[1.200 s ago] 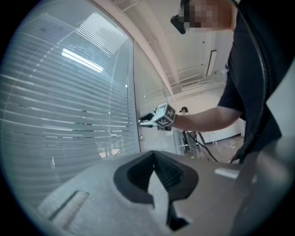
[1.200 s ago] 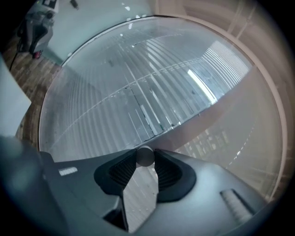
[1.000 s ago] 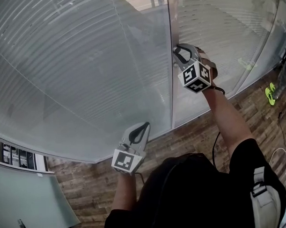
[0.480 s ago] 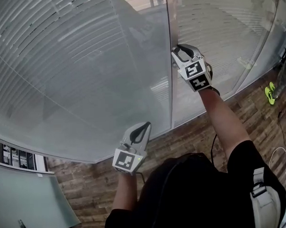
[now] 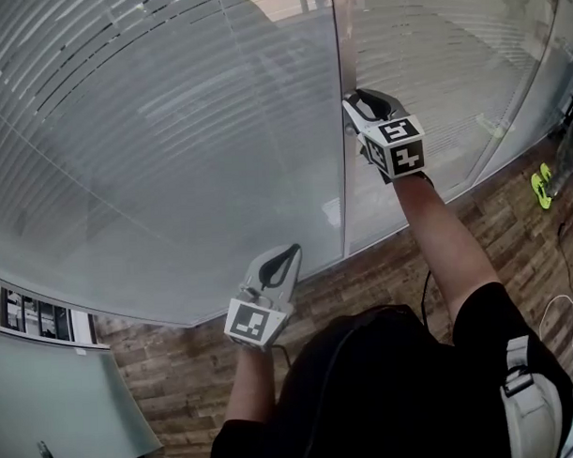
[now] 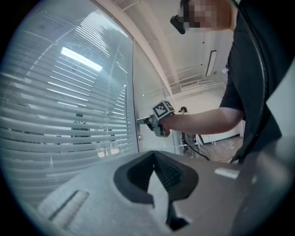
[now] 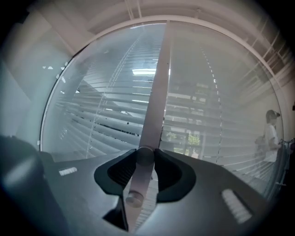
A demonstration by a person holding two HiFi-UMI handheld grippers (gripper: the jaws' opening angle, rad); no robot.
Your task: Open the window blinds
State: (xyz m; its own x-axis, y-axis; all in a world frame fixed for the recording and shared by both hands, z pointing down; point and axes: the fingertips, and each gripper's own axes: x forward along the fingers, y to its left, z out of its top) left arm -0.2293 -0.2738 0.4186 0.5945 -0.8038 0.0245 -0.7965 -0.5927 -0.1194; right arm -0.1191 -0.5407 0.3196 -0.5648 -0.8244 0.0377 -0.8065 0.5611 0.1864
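- Hidden in head view behind right gripper [image 5: 354, 106]: knob [image 7: 144, 156] on window post [image 7: 159, 83].
- Pinched between that gripper's jaw tips.
- Left of post: left gripper [image 5: 291, 251] closed, empty.

Right gripper [image 5: 352, 108] is rolling on the knob [image 7: 144, 156]
Blind slats [image 5: 84, 85] toward 10 o'clock are tilting apart, dark gaps opening between them.
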